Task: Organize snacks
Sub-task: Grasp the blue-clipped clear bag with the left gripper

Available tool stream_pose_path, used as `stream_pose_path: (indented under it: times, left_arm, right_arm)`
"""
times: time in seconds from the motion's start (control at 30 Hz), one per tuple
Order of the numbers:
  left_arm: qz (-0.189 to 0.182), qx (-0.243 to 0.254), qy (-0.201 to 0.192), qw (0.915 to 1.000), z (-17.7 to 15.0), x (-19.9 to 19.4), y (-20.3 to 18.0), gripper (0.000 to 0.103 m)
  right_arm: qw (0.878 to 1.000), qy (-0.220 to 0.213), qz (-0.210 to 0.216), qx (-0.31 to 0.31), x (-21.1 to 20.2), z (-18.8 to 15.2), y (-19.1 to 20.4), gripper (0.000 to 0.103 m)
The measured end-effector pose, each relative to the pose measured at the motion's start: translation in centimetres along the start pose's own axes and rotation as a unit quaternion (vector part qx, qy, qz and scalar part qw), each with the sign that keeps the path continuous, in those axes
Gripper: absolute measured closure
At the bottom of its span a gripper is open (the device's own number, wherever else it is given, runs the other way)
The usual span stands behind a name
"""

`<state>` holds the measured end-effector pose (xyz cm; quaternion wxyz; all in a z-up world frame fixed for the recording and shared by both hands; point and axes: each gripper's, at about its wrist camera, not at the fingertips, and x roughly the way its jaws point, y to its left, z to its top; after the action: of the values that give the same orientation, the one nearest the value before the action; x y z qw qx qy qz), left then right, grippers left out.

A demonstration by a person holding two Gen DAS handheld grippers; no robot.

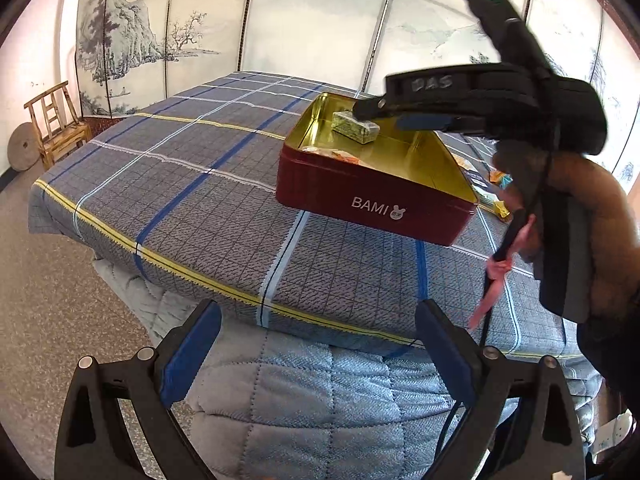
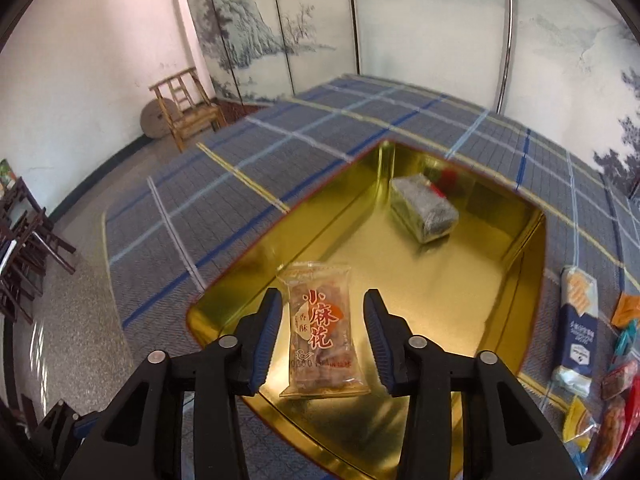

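Note:
A dark red tin [image 1: 376,208] marked BAMI, gold inside [image 2: 460,280], stands open on the plaid bedspread. On its floor lie a clear packet of fried twists with red lettering [image 2: 322,332] and, further back, a wrapped grey-green block [image 2: 424,208] [image 1: 354,128]. My right gripper [image 2: 322,300] hangs over the tin's near part. Its jaws are apart on either side of the packet, with a gap at each pad. From the left wrist view the right gripper [image 1: 384,114] reaches over the tin's far side. My left gripper [image 1: 316,344] stands wide open and empty, low before the bed's edge.
Several loose snack packets [image 2: 580,320] [image 1: 496,196] lie on the bedspread to the right of the tin. The plaid bedspread [image 1: 180,200] drops to a quilted side and a speckled floor. A wooden chair [image 2: 188,108] and a painted screen stand behind.

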<state>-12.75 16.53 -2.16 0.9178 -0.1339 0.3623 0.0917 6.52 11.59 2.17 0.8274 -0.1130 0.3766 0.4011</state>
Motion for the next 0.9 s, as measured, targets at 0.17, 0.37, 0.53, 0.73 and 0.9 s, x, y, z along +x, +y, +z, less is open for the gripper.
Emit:
stream_pose_path:
  times: [0.17, 0.37, 0.53, 0.73, 0.9]
  left_arm:
    - [-0.028, 0.038, -0.010, 0.9988, 1.5, 0.0, -3.2, 0.007]
    - [-0.108, 0.094, 0.002, 0.9897, 3.9, 1.7, -10.3, 0.007]
    - [-0.142, 0.156, 0.025, 0.9771, 5.1, 4.9, -17.2, 0.009]
    - [-0.169, 0.204, 0.093, 0.9599, 5.0, 9.9, -23.8, 0.040]
    - [-0.156, 0.243, 0.114, 0.9506, 4.7, 12.6, -26.6, 0.051]
  right_arm:
    - [0.993, -0.109, -0.016, 0.046, -8.8, -2.7, -7.1, 0.017]
    - [0.958, -0.128, -0.196, 0.166, -16.6, -10.9, -22.7, 0.017]
    - [0.917, -0.132, -0.246, 0.286, -21.8, -19.1, -32.7, 0.017]
    - [0.896, -0.173, -0.202, 0.357, -24.3, -23.5, -36.9, 0.017]
    - [0.890, -0.196, -0.176, 0.372, -24.6, -24.1, -37.3, 0.017]
